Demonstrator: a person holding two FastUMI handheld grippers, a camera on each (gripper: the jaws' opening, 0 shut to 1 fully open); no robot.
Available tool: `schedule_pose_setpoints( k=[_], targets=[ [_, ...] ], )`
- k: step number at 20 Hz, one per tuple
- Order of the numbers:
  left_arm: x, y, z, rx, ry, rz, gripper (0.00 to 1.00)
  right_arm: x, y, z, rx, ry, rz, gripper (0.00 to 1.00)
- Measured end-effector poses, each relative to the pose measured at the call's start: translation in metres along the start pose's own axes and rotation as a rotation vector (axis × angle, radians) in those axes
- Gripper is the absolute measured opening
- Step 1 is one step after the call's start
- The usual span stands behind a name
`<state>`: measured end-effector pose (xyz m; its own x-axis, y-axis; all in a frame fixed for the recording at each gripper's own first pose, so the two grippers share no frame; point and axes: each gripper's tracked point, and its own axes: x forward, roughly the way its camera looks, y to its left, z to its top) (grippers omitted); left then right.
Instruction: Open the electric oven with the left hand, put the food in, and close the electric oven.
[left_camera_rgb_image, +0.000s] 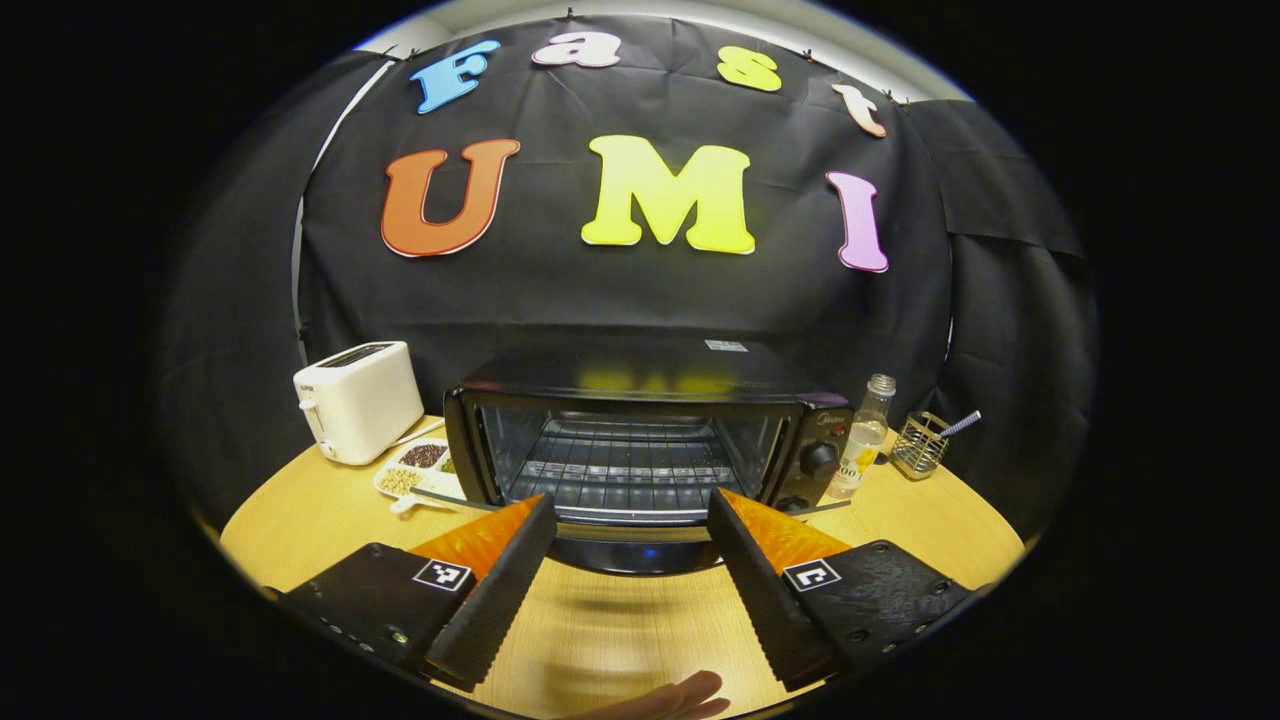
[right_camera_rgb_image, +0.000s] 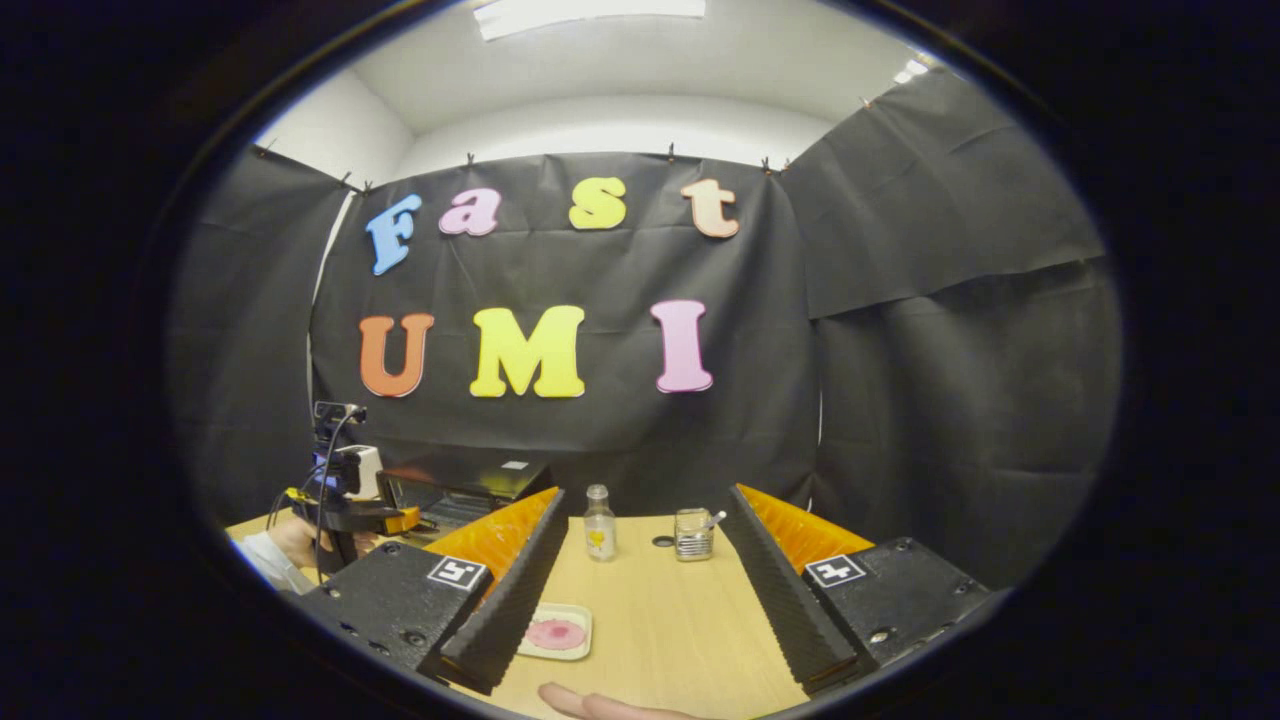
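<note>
The black electric oven (left_camera_rgb_image: 640, 400) stands on the wooden table, its door (left_camera_rgb_image: 635, 553) folded down and the wire rack (left_camera_rgb_image: 625, 470) bare inside. My left gripper (left_camera_rgb_image: 632, 498) is open just in front of the door, one finger on each side, touching nothing. In the right gripper view the food, a pink round slice (right_camera_rgb_image: 556, 633) on a small pale plate (right_camera_rgb_image: 580, 612), lies on the table close to the left finger. My right gripper (right_camera_rgb_image: 645, 493) is open above the table and holds nothing. The oven (right_camera_rgb_image: 465, 490) and the left gripper (right_camera_rgb_image: 340, 500) show far left.
A white toaster (left_camera_rgb_image: 358, 400) and a divided dish of seeds (left_camera_rgb_image: 415, 468) sit left of the oven. A glass bottle (left_camera_rgb_image: 862, 435) and a wire holder (left_camera_rgb_image: 920, 445) stand to its right. A person's fingertips (left_camera_rgb_image: 680, 695) show at the table's near edge.
</note>
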<state>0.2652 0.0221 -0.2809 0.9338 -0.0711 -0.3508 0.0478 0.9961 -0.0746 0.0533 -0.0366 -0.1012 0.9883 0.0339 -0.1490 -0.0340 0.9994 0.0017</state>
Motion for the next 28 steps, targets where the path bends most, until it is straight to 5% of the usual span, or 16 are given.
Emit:
schedule_pose_setpoints(
  k=[2,13,21,28],
  targets=[
    [-0.009,-0.001,-0.013,0.059,-0.021,0.007,0.98,0.0,0.002,-0.002,-0.006,0.007,0.001,0.97],
    [-0.028,-0.003,-0.068,0.016,-0.013,0.011,0.96,0.004,0.002,-0.017,-0.02,0.05,-0.006,0.97],
    [-0.026,-0.005,-0.147,-0.036,0.143,0.014,0.95,0.017,0.002,-0.038,-0.037,0.113,-0.002,0.97],
    [-0.031,-0.015,-0.143,-0.037,0.121,-0.029,0.95,0.03,0.009,-0.063,-0.028,0.2,0.048,0.98]
  ],
)
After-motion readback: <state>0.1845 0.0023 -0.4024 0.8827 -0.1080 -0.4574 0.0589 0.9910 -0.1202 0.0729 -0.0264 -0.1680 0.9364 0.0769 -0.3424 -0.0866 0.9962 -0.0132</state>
